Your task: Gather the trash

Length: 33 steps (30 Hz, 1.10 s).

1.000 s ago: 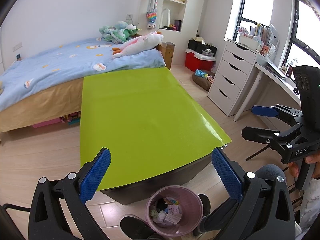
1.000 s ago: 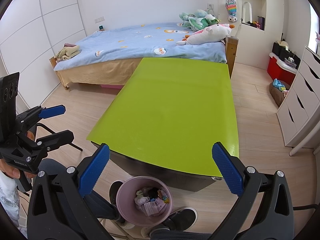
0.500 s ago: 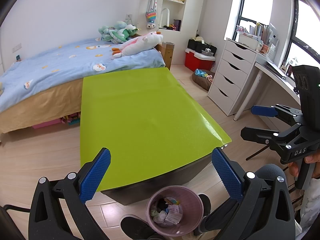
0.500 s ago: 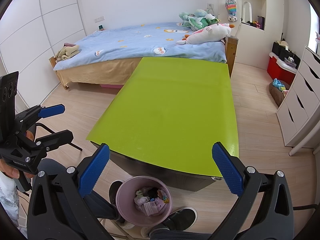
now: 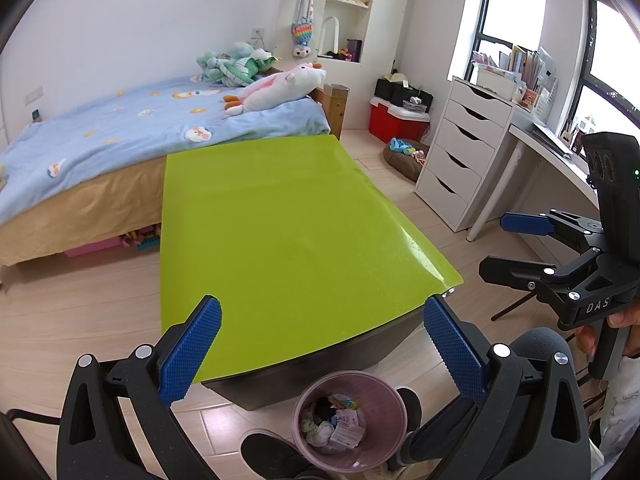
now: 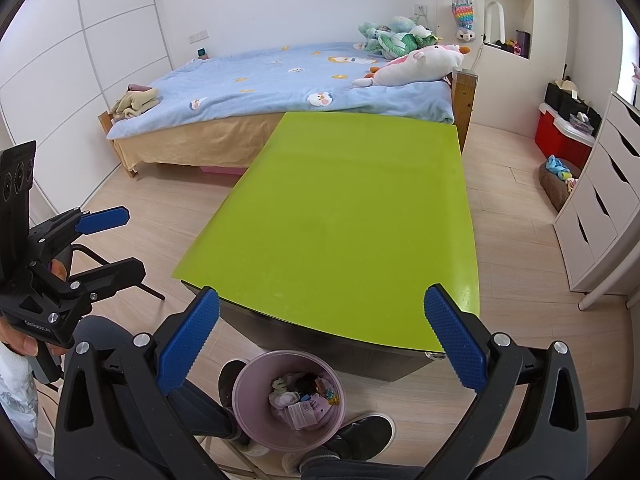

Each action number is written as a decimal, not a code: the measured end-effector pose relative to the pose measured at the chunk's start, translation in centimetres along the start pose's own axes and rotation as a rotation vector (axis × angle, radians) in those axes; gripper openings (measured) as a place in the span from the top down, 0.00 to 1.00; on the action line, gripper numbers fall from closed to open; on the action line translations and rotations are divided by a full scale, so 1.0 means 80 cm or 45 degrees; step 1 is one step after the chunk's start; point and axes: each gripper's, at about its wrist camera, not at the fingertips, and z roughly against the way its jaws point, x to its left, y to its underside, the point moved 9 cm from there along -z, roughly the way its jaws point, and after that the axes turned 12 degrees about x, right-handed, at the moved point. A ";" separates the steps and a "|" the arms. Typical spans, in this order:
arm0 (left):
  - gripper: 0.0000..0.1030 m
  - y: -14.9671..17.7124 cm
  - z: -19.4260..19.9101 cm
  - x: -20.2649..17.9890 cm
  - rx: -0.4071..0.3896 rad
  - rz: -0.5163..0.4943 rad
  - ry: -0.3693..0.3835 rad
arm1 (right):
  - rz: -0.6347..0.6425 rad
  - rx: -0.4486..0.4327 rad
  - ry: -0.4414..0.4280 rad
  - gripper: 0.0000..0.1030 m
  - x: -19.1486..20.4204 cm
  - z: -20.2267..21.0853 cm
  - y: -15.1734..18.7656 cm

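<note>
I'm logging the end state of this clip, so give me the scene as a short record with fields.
table: green top, nothing lying on it
bin: pink bin on the floor at the table's near edge, between the person's shoes
bin contents: crumpled paper and wrappers
left gripper: open, holding nothing
right gripper: open, holding nothing
task state: no trash visible outside the bin

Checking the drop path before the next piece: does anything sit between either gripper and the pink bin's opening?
Nothing visible does. The pink bin stands uncovered on the floor below the open left gripper and right gripper.
</note>
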 end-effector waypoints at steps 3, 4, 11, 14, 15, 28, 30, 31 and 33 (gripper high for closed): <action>0.06 -0.001 0.000 0.000 0.000 0.000 0.000 | 0.001 0.001 0.001 0.03 0.000 0.000 0.000; 0.06 -0.001 0.000 0.000 -0.001 -0.001 0.001 | 0.001 0.001 0.002 0.03 -0.001 0.000 0.000; 0.06 -0.003 0.003 -0.002 -0.005 -0.017 -0.015 | 0.000 0.000 0.000 0.03 -0.001 0.000 0.000; 0.06 -0.003 0.003 -0.004 -0.007 -0.032 -0.020 | -0.001 0.000 0.001 0.03 -0.001 0.000 -0.002; 0.06 -0.003 0.003 -0.004 -0.006 -0.037 -0.025 | -0.001 0.000 0.000 0.03 -0.001 0.000 -0.002; 0.06 -0.001 0.005 -0.006 0.013 -0.041 -0.023 | 0.004 0.002 0.001 0.03 0.001 0.002 0.005; 0.06 0.001 0.008 -0.007 0.022 -0.046 -0.025 | 0.014 0.007 0.003 0.03 0.004 0.004 0.010; 0.06 0.001 0.010 -0.008 0.022 -0.050 -0.029 | 0.019 0.005 0.005 0.03 0.005 0.006 0.012; 0.06 0.002 0.017 -0.008 0.013 -0.047 -0.034 | 0.022 -0.002 0.007 0.03 0.009 0.011 0.016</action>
